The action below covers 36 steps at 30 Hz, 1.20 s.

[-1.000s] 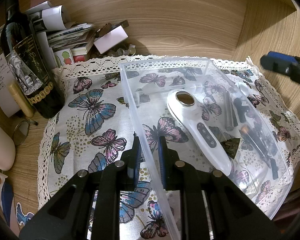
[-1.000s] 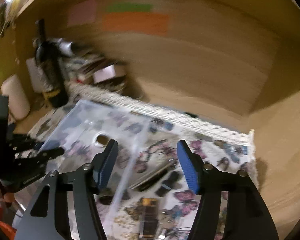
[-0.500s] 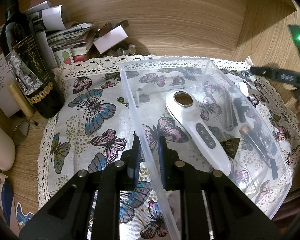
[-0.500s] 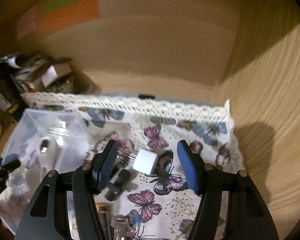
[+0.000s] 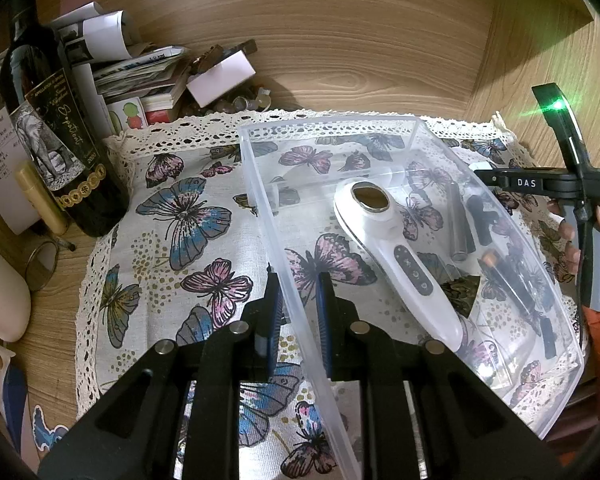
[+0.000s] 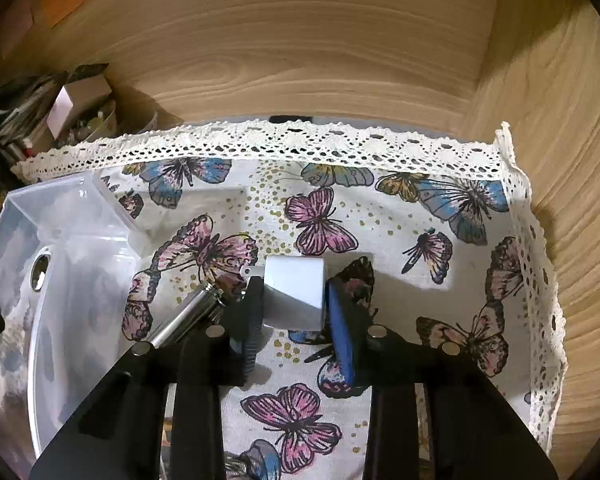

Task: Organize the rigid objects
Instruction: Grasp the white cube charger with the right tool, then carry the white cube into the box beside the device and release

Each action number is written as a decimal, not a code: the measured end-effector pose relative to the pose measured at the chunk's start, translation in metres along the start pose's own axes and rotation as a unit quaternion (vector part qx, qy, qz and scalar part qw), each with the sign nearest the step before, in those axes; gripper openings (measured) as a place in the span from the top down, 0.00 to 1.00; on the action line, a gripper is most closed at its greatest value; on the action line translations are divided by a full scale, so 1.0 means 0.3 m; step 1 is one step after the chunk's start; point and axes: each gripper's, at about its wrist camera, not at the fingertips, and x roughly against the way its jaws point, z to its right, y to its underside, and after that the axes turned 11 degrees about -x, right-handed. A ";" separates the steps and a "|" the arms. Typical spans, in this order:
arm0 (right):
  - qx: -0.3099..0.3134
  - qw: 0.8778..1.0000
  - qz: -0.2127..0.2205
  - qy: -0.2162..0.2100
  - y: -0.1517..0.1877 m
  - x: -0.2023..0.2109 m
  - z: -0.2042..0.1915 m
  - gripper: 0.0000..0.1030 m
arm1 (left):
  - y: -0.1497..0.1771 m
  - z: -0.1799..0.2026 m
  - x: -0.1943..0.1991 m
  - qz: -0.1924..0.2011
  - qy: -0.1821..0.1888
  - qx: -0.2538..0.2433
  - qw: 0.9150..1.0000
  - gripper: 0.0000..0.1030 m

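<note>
Leftmost in the left wrist view, a dark wine bottle stands upright on the wooden surface at the edge of the butterfly cloth, with a heap of papers behind it against the wooden back wall. Next comes the left gripper: its jaws are clamped on the near side wall of the clear plastic bin, one pad outside the wall and one inside, so the bin is pinned where it sits on the cloth. Inside the bin lies a white handheld device, its round head toward the back wall and its handle running toward the camera. Further right, seen through the bin's clear far wall, are a metal cylinder and some dark small items; whether they lie in the bin or on the cloth beyond it is unclear in this view.

Over in the right wrist view, the bin sits at the left and a metal cylinder lies on the cloth just outside it, beside the left finger. The right gripper has just been closing, and a white cube sits squarely between its fingers, on the cloth to the right of the bin. Both pads appear to press its sides.
</note>
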 end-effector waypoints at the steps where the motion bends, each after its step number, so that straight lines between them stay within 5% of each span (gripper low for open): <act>1: 0.002 1.000 0.003 0.003 0.001 0.003 0.000 0.74 | 0.000 0.000 0.000 0.000 0.000 0.000 1.000 0.84; 12: 0.018 0.998 0.053 0.008 0.019 0.131 -0.045 0.74 | -0.001 -0.003 -0.003 -0.001 -0.001 -0.002 1.000 0.84; 25: 0.078 0.986 0.137 -0.047 0.009 0.392 -0.215 0.74 | -0.001 -0.009 -0.006 -0.001 -0.002 -0.004 1.000 0.84; 36: 0.136 0.980 0.117 -0.084 0.079 0.398 -0.360 0.74 | -0.001 -0.011 -0.007 -0.001 -0.003 -0.005 1.000 0.84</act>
